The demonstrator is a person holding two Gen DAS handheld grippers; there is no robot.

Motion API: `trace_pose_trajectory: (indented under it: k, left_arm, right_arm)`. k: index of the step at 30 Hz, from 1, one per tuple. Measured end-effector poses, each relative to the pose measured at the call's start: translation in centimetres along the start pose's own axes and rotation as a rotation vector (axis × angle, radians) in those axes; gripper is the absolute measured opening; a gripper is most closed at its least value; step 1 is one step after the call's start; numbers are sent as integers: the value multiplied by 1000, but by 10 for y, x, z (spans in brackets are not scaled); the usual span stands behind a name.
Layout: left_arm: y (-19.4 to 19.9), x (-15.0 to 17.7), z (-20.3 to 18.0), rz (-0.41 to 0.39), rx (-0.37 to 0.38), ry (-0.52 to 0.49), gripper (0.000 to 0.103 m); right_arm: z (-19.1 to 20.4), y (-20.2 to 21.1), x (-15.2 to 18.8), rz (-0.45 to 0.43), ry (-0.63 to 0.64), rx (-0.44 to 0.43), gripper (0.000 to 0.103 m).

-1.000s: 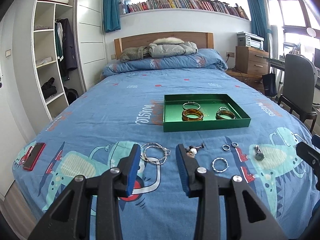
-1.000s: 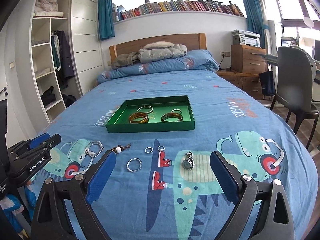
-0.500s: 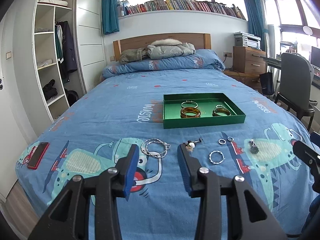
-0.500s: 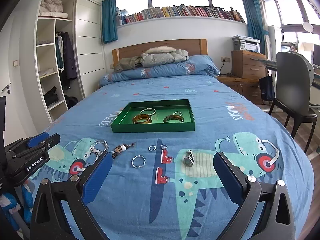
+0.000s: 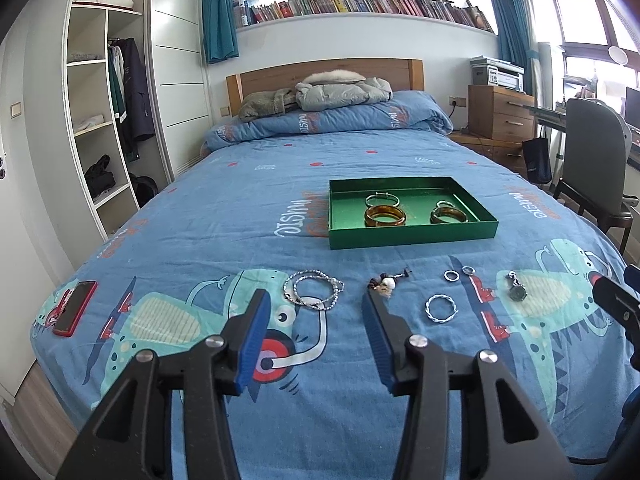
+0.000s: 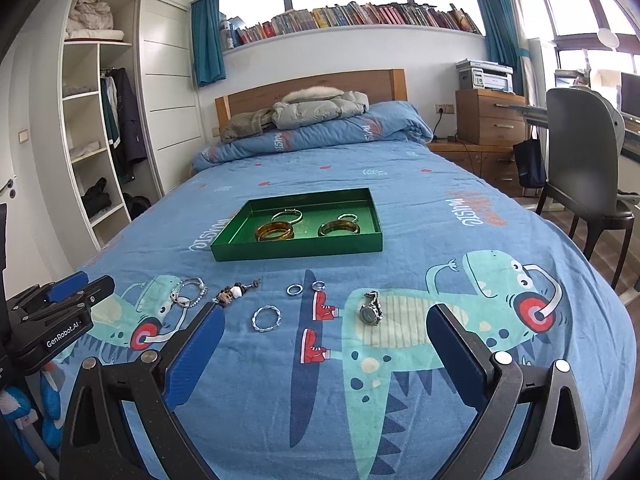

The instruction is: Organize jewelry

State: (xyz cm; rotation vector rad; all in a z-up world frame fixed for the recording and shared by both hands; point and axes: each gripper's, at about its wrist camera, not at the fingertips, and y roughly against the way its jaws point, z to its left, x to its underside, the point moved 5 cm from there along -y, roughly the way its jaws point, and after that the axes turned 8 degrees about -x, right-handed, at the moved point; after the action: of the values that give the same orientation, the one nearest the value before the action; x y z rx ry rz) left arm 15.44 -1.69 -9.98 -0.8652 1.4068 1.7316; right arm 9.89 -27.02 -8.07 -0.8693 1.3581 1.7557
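A green tray on the blue bedspread holds two amber bangles and a silver bangle. In front of it lie a beaded bracelet, a beaded charm, a twisted silver ring, two small rings and a watch. My left gripper hovers short of the bracelet, its jaws opening with nothing between them. My right gripper stands wide open and empty, with the twisted ring and watch beyond its fingers.
A red phone lies near the bed's left edge. Jackets are piled at the headboard. A grey chair and wooden drawers stand to the right, open wardrobe shelves to the left.
The left gripper's jaws have spread wider apart. The right gripper's jaws widened slightly. The jewelry and tray have not moved.
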Motion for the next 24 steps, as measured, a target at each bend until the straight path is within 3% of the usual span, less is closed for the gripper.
trace_pose_trajectory:
  k: [24]
  left_arm:
    - [-14,1,-6,28,-16,5,46]
  right_arm:
    - [-24,-1,-2,-17,-12,35,100]
